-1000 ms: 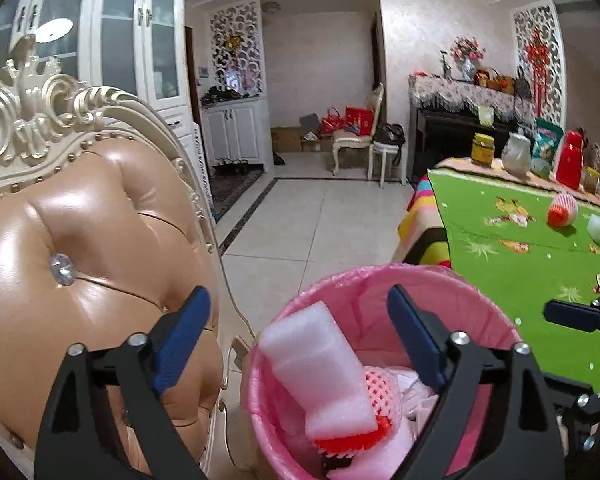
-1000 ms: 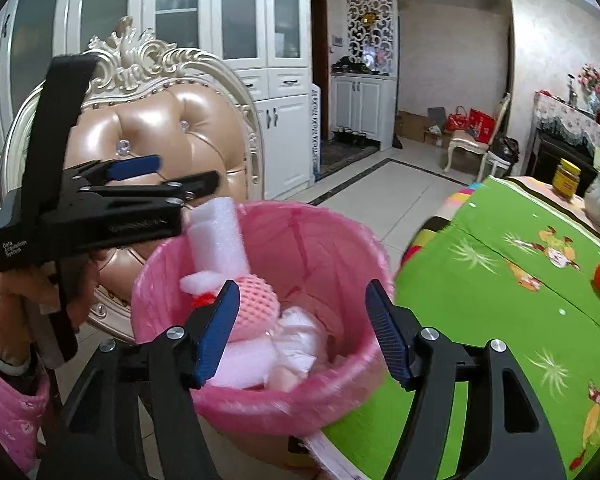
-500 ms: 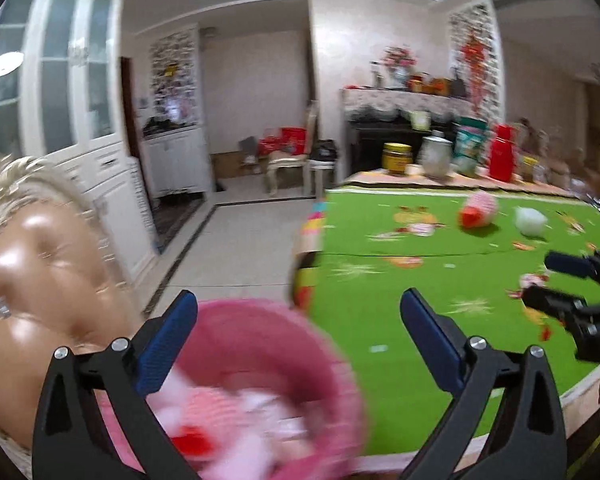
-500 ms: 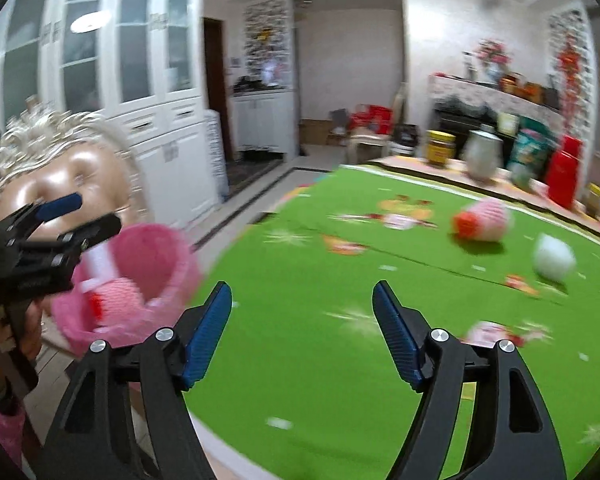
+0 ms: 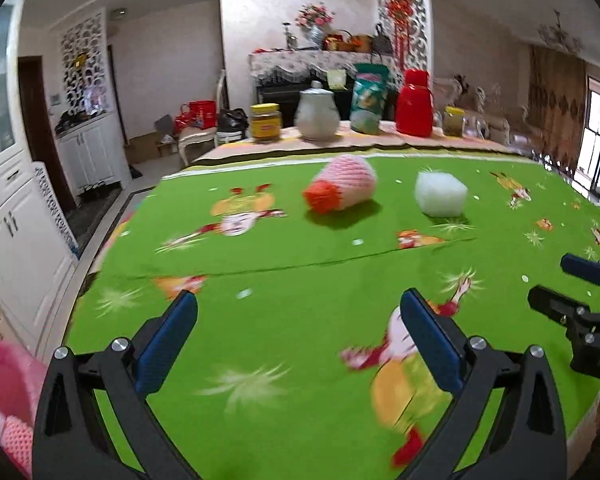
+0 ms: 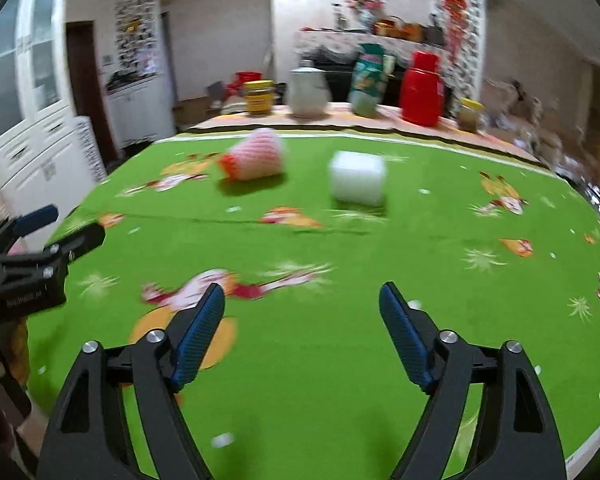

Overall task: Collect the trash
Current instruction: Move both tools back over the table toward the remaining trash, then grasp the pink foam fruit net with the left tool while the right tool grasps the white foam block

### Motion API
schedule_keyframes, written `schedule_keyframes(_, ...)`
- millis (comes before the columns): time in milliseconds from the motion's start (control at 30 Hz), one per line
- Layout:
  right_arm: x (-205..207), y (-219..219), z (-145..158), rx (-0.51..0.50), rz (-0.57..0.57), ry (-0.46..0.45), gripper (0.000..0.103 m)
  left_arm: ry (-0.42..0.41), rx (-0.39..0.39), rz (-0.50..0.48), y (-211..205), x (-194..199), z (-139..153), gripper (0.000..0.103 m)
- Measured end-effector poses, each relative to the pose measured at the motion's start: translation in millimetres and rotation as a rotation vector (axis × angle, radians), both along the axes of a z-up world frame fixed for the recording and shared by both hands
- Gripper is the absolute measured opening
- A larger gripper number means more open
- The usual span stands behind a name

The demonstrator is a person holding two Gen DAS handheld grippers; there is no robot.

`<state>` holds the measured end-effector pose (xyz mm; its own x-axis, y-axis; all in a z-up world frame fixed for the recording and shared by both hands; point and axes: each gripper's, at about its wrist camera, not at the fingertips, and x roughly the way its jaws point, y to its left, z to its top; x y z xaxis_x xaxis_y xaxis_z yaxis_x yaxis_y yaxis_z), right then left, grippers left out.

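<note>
A pink foam fruit net with an orange end lies on the green tablecloth, far from both grippers. Just right of it sits a white foam block. My left gripper hovers over the near part of the table, open and empty. My right gripper is beside it, its jaws opening with nothing between them. The pink-lined trash bin shows only at the lower left of the left wrist view. Each gripper shows at the edge of the other's view.
At the table's far edge stand a yellow-lidded jar, a white pot, a green bag, a red thermos and a small jar. White cabinets line the left wall.
Both grippers have swung right, from over the pink trash bin beside the chair to over the green table. The right gripper's jaws stand wider. The bin has slid to the left edge.
</note>
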<state>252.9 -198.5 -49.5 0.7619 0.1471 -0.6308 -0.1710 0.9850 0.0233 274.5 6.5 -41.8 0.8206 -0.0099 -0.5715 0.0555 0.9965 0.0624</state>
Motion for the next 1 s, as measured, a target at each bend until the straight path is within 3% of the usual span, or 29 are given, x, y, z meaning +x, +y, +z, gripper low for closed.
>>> schedule_keyframes(200,61.7,-18.5,-11.8,0.045,-0.048,0.045,0.085,0.041,0.008,-0.038,-17.2,50.9,-11.4,0.098)
schedule_keyframes(467,163.5,-13.8,-25.3,0.086,-0.103,0.107,0.085,0.111,0.061,-0.081,-7.9,130.7,-23.8,0.098)
schedule_keyframes(633,219.0,-7.2,-37.7,0.039,-0.133,0.139,0.085,0.138,0.074,-0.093,-8.7,182.1,-34.5,0.098)
schedule_keyframes(767,244.1,-15.6,-44.2,0.043,-0.148,0.151,0.085,0.151,0.070,-0.112,-18.6,216.6,-40.0,0.098)
schedule_keyframes(800,246.8,-18.9,-46.1,0.053,-0.143,0.156,0.083,0.155,0.064,-0.117,-21.6,228.1,-42.2,0.098)
schedule_keyframes(867,247.1,-22.1,-47.8,0.059,-0.127,0.160,0.067,0.164,0.056,-0.123,-25.7,244.6,-45.7,0.098)
schedule_keyframes(1000,236.4,-33.3,-46.3,0.096,-0.133,0.129,0.066,0.179,0.049,-0.147,-39.0,274.5,-51.1,0.098)
